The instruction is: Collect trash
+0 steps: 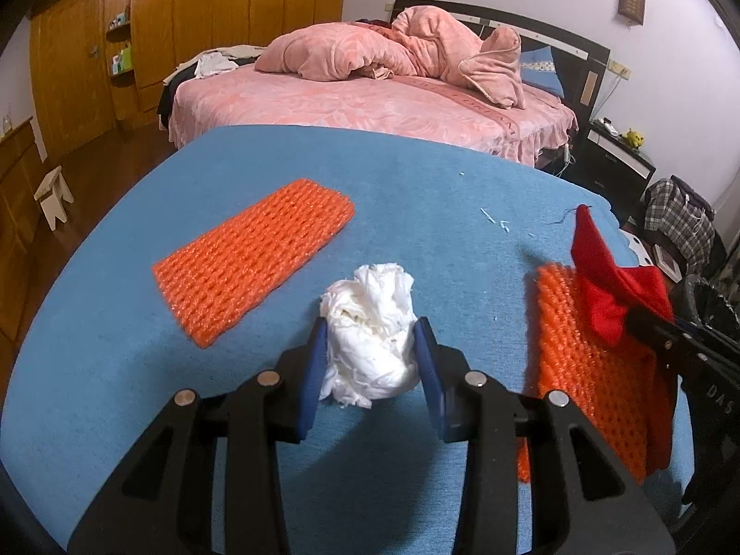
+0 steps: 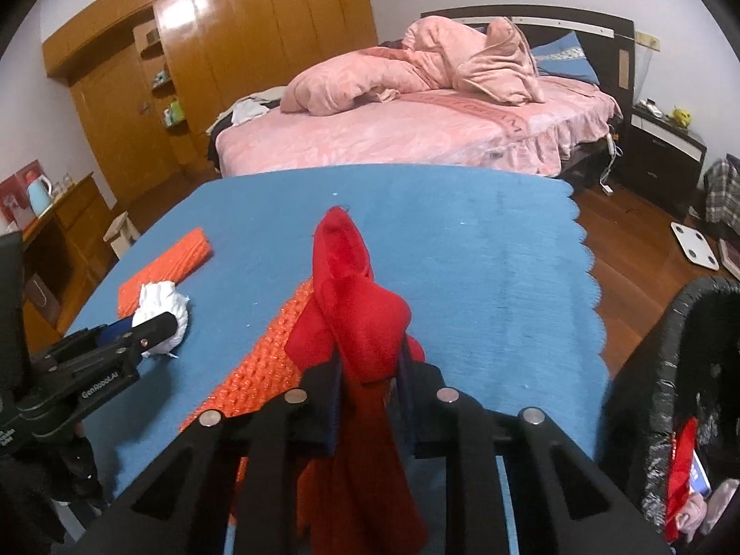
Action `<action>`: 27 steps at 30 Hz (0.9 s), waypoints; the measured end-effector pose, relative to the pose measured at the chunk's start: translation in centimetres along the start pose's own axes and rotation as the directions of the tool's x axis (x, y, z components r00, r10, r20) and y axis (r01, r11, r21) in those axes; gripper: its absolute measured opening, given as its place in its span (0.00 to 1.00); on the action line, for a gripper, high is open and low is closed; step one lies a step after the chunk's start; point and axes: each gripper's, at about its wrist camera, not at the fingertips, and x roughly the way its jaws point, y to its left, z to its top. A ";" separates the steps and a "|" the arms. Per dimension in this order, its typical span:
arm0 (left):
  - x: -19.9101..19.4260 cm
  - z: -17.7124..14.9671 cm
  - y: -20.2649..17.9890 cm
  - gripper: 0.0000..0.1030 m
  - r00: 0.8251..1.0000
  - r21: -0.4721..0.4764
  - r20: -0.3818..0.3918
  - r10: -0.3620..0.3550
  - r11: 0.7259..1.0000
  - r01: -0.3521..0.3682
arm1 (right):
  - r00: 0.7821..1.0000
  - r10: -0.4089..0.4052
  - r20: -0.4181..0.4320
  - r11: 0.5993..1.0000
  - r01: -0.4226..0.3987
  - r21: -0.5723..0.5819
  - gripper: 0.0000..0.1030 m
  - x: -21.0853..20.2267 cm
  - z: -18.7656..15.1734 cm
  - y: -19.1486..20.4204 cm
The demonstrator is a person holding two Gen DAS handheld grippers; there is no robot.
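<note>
- Left tool straddles the white tissue wad on the blue bench, blue pads touching its sides, pinch looks just made
- Right tool pinches the red cloth, lifted above an orange foam net
- Black bin sits right of the bench: next, I'd judge, carry both over and drop them

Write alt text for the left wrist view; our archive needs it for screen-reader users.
The left gripper pinches a crumpled white tissue on a blue tablecloth, with an orange foam net behind it.
</note>
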 end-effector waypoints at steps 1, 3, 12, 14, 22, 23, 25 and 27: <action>0.0 0.0 0.0 0.35 1.000 0.002 -0.001 0.000 1.000 0.000 | 1.000 -0.006 -0.004 1.000 0.006 0.002 0.25 0.0 0.0 -0.2; 0.1 -0.1 -0.1 0.35 1.000 0.006 -0.003 0.000 1.000 0.000 | 1.000 0.000 -0.022 1.000 0.000 0.010 0.40 0.3 0.0 -0.4; 0.0 0.0 -0.1 0.36 1.000 0.005 -0.005 -0.001 1.000 0.001 | 1.000 -0.025 0.017 0.999 0.026 -0.034 0.68 -0.1 -0.2 0.3; 0.0 0.0 -0.1 0.36 1.000 0.004 -0.006 -0.001 1.000 0.001 | 1.000 -0.024 0.003 0.999 0.024 -0.044 0.68 0.4 0.0 0.5; 0.3 -0.2 -0.2 0.36 1.000 -0.001 -0.014 -0.003 1.000 0.003 | 0.999 -0.047 -0.029 0.996 0.044 -0.080 0.21 1.5 0.2 0.6; 0.2 -0.2 -0.2 0.36 1.000 -0.001 -0.013 -0.003 1.000 0.003 | 0.999 -0.036 -0.023 0.997 0.034 -0.072 0.18 1.3 0.4 0.5; 0.2 -0.2 -0.2 0.36 1.000 0.000 -0.012 -0.002 1.000 0.002 | 1.000 0.004 0.005 1.000 -0.004 -0.027 0.16 0.4 0.6 -0.3; 0.2 -0.2 -0.3 0.36 1.000 0.002 -0.012 0.000 1.000 0.000 | 1.000 0.015 0.027 1.000 -0.015 -0.004 0.13 -0.5 1.0 -0.7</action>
